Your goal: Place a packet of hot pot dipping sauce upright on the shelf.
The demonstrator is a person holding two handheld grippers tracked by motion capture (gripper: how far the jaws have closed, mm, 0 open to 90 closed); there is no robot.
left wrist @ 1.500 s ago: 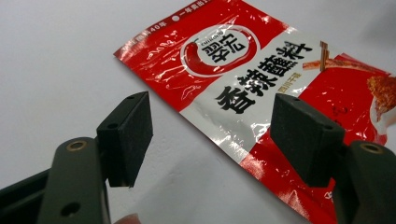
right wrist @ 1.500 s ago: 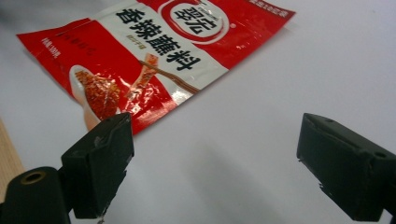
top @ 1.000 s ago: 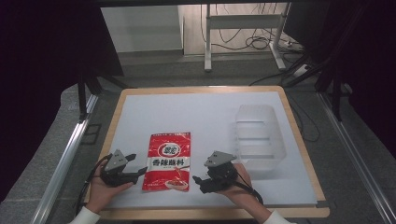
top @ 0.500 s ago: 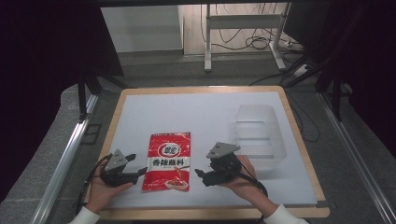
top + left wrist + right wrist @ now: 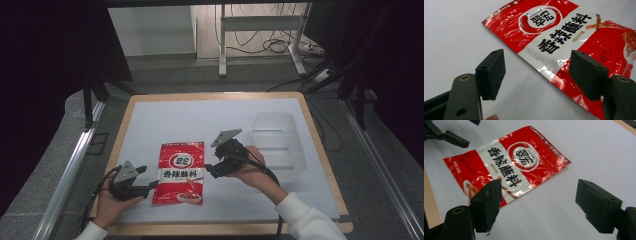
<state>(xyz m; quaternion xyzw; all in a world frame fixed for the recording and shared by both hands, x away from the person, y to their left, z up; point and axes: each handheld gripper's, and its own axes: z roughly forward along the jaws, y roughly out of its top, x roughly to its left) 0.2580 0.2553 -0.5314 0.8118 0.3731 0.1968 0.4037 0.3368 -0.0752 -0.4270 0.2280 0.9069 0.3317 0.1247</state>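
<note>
A red and white seasoning packet (image 5: pixel 181 172) (image 5: pixel 564 37) (image 5: pixel 509 167) lies flat on the white table top. My left gripper (image 5: pixel 146 179) (image 5: pixel 541 70) rests low at the packet's left edge, open, with the packet's edge just beyond its pads. My right gripper (image 5: pixel 212 164) (image 5: pixel 541 202) hovers above the table just right of the packet and points at it. Its jaws are open and have just been closing a little, with nothing between them. The left gripper (image 5: pixel 446 135) also shows far off in the right gripper view.
A clear plastic box (image 5: pixel 277 145) stands on the right side of the table, just behind the right hand. The table top has a wooden rim (image 5: pixel 320 145). Metal frame legs and cables (image 5: pixel 260 45) lie on the floor beyond.
The right hand has lifted and drawn away from the packet's lower right corner toward the far right. The left hand and the packet have stayed put.
</note>
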